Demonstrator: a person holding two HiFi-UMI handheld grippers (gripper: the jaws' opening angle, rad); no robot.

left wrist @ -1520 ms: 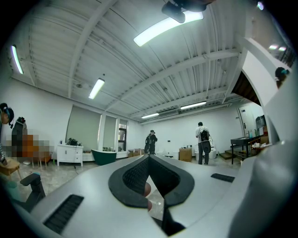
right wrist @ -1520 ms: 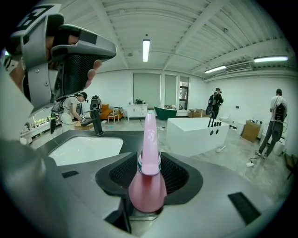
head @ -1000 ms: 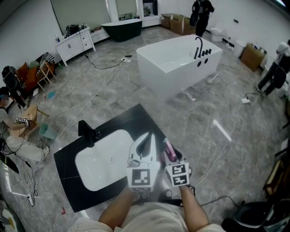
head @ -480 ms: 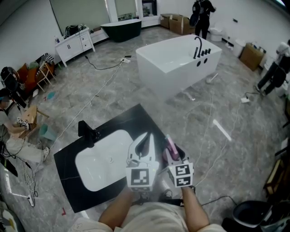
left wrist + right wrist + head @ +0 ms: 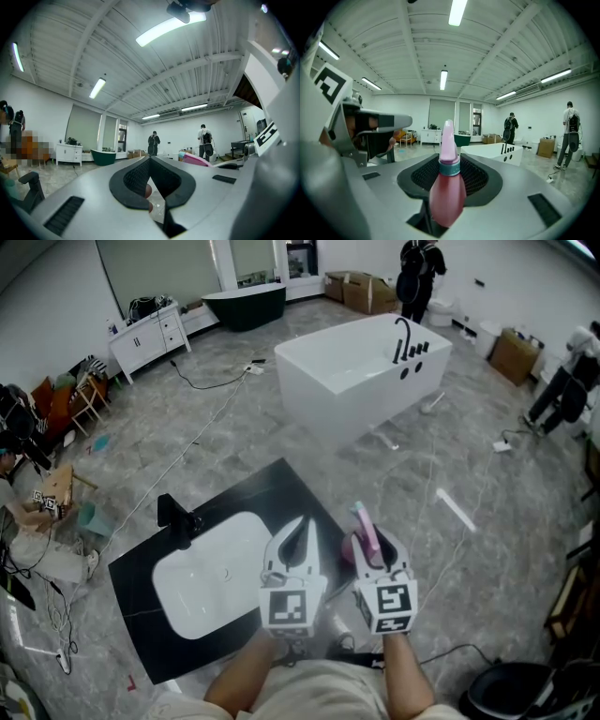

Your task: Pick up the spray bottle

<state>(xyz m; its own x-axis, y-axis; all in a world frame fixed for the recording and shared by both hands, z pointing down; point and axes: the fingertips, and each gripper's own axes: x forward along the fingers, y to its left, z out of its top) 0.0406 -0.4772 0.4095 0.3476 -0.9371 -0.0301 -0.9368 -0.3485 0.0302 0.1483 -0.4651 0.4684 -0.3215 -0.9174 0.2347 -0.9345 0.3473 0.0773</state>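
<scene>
Spray bottle (image 5: pixel 364 524): pink, upright, held over right corner of black worktop (image 5: pixel 262 488). White sink (image 5: pixel 202 568) at left. Left tongs (image 5: pixel 300 526) together, empty, by sink's right rim. Right tongs (image 5: pixel 369 542) clamped on its body.

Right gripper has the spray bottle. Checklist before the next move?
1. Grip: right gripper has its jaws closed on the spray bottle body. ok.
2. Attitude: bottle stands nozzle up between the jaws. ok.
3. Left gripper: jaws together, nothing in them, beside the right one. ok.
4. Bottle base clear of the black countertop: cannot tell, the base is hidden.
5. Space ahead: the bathtub and the people stand well away. ok.
</scene>
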